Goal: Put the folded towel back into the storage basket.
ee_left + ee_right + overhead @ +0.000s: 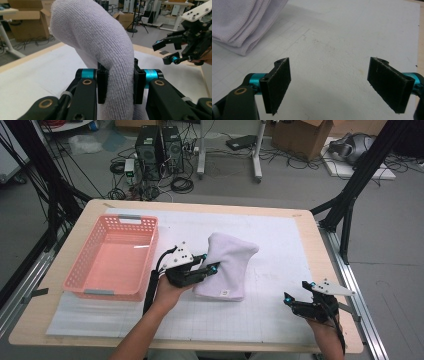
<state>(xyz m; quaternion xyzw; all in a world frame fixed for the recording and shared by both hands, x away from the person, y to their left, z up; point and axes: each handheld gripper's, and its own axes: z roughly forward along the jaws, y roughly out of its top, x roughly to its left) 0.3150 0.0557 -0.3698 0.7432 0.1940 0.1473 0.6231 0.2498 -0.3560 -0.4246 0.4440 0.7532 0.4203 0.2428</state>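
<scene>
The left claw (117, 85) grips one white towel (105, 50), its two jaws pressing a thick fold between them. The towel rises from the jaws in an arch, and its lower part lies on the white sheet (280, 250) in the middle of the table (310, 220). Just left of this claw stands one pink basket (82, 275); nothing is in it. The left forearm comes from the bottom edge and points forward and to the right. The right claw (299, 291) hovers near the right table edge, well apart from the towel, jaws wide with nothing between.
</scene>
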